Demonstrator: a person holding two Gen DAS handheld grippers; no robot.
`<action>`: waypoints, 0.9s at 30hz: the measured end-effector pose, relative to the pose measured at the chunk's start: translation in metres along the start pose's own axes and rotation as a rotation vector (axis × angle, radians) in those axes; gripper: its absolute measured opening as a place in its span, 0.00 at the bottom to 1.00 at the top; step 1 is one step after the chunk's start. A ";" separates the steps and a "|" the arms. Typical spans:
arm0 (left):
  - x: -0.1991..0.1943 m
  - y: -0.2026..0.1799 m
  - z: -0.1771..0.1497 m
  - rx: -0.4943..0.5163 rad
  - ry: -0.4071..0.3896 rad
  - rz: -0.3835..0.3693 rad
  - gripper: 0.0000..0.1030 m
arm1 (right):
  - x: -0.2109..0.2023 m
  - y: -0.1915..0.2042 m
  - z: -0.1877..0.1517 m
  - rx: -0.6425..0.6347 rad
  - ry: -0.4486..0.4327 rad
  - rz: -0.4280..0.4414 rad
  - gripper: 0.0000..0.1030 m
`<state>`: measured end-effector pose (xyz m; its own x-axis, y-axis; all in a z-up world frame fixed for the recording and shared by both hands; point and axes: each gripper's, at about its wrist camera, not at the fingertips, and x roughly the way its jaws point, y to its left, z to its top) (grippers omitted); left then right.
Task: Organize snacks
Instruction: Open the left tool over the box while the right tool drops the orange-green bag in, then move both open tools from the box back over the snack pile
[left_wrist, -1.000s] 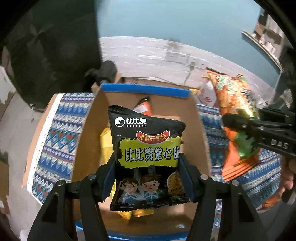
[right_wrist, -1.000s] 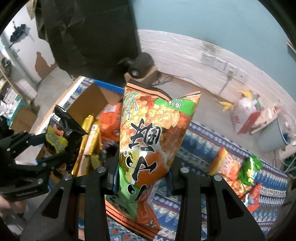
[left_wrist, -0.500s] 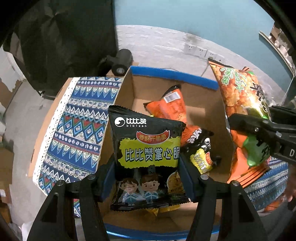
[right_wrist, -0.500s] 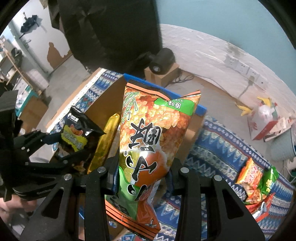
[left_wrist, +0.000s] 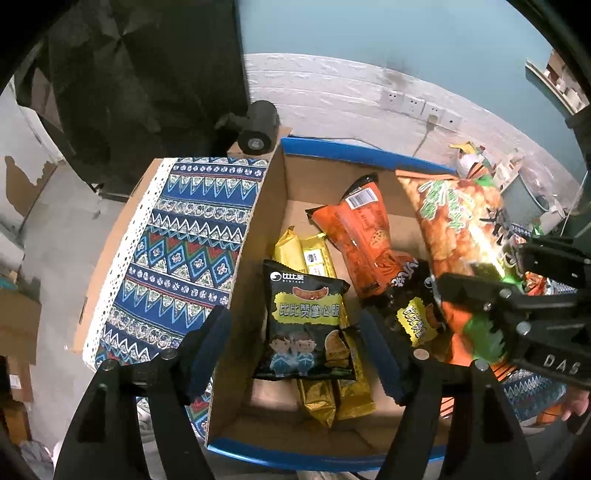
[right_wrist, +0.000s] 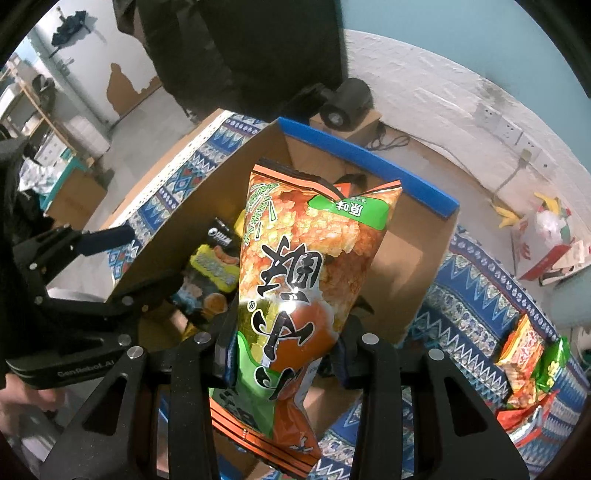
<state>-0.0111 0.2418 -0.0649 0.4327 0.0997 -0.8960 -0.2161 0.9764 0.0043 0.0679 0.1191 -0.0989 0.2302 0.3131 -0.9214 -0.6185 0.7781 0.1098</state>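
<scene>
A: Place type?
B: Makeshift workroom or storage space, not a kitchen. Bare concrete floor (right_wrist: 122, 107), peeling wall paint (right_wrist: 122, 79), white brick lower wall with wall sockets (left_wrist: 421, 107).
A: Anything else?
B: Metal shelving (right_wrist: 33, 110) at left, a patterned tablecloth (left_wrist: 184, 251) under a cardboard box (left_wrist: 255, 258), and a rubbish bag (right_wrist: 550, 229) on the floor.
</scene>
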 end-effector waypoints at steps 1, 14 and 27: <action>0.000 0.000 0.000 0.002 0.000 -0.001 0.72 | 0.000 0.001 0.000 -0.002 0.001 0.004 0.38; -0.006 -0.017 0.001 0.004 -0.005 -0.058 0.72 | -0.016 -0.017 -0.009 0.044 -0.033 -0.084 0.73; -0.015 -0.078 0.001 0.104 -0.009 -0.107 0.76 | -0.048 -0.069 -0.041 0.148 -0.056 -0.166 0.73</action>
<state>0.0001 0.1644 -0.0517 0.4567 -0.0048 -0.8896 -0.0764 0.9961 -0.0446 0.0684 0.0279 -0.0778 0.3636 0.2010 -0.9096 -0.4525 0.8916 0.0162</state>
